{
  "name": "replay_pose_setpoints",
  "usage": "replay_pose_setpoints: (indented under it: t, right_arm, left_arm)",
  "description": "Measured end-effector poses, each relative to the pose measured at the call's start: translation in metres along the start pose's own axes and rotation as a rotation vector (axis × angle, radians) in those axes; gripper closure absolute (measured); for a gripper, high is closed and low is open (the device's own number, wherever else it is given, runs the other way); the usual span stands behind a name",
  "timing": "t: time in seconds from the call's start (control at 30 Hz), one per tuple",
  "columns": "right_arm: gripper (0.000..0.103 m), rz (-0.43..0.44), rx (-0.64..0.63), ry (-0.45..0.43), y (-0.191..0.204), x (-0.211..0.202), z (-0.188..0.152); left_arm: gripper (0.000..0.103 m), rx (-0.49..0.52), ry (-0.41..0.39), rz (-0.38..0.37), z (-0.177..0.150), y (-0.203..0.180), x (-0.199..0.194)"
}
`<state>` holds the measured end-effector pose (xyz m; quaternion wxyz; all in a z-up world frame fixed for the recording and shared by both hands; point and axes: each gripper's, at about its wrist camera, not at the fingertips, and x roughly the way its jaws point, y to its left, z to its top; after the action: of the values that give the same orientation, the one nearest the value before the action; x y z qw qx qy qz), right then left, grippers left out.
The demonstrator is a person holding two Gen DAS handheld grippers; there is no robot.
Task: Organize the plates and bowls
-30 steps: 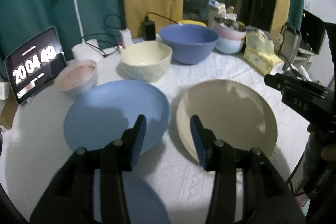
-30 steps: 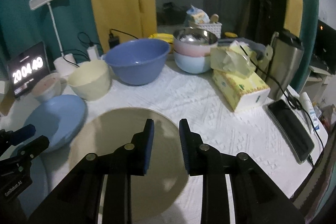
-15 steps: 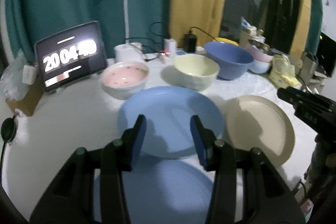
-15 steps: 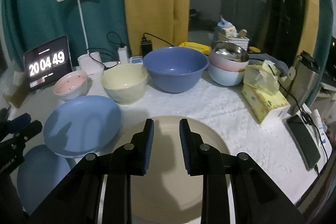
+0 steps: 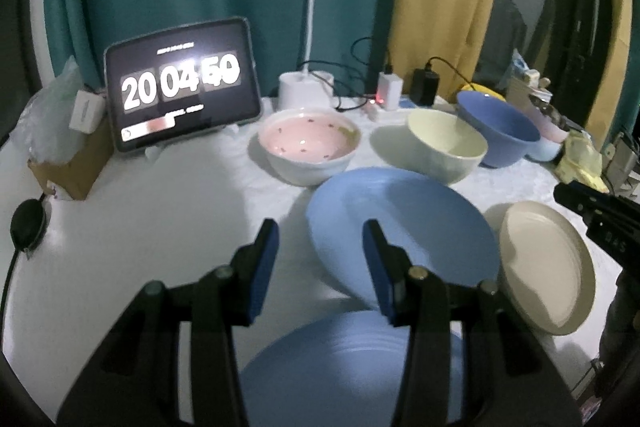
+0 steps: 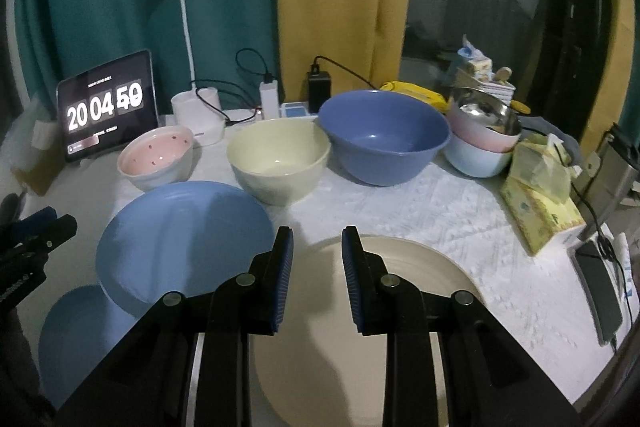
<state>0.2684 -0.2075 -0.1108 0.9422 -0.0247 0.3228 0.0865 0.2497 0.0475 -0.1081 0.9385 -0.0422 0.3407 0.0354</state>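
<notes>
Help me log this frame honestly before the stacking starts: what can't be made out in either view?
- Lower blue plate: near part hidden by the left tool in the left wrist view.
- Beige plate: near half covered by the right tool in the right wrist view.
- Metal bowl: contents too dark to tell.
- Tablet: small text blurred.

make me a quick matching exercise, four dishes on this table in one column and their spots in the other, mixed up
Things:
1. pink bowl
2. cream bowl
3. dark blue bowl
4. cream plate

Places:
A. under the right tool
B. next to the stacked bowls
C. in front of the clock tablet
D. between the pink bowl and the dark blue bowl

Pairs: 1-C, 2-D, 3-B, 4-A
</notes>
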Motion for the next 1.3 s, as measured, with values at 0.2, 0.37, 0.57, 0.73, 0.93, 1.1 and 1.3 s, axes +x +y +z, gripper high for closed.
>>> replay_pose_setpoints:
  t: [0.2,0.37,0.57,0.73,0.93,1.1,1.3]
  right_arm:
    - [0.076,0.021,-0.011,0.025,0.011,0.019,0.005]
    - [0.076,0.047,-0.013,0.063,0.016,0.042,0.005]
    - [0.076,0.093,-0.015,0.116,0.026,0.068,0.002]
    - [0.076,0.121,-0.014,0.152,0.029,0.087,0.002]
    - [0.076,0.137,-0.009,0.192,0.029,0.103,0.003]
    - [0.076,0.156,-0.003,0.237,0.031,0.113,0.002]
    - [0.076,0.176,0.011,0.293,0.031,0.122,-0.001]
  left_arm:
    - [0.057,-0.015,0.038,0.003,0.002,0.006,0.019]
    - [0.057,-0.039,0.072,-0.016,0.004,0.008,0.035]
    - [0.056,-0.033,0.127,-0.018,0.006,0.005,0.057]
    - [0.056,-0.043,0.169,-0.016,0.005,0.005,0.070]
    - [0.056,-0.050,0.208,-0.015,0.003,0.006,0.084]
    - [0.056,-0.046,0.237,-0.018,0.001,0.004,0.092]
    - [0.055,-0.050,0.276,-0.036,-0.002,0.004,0.098]
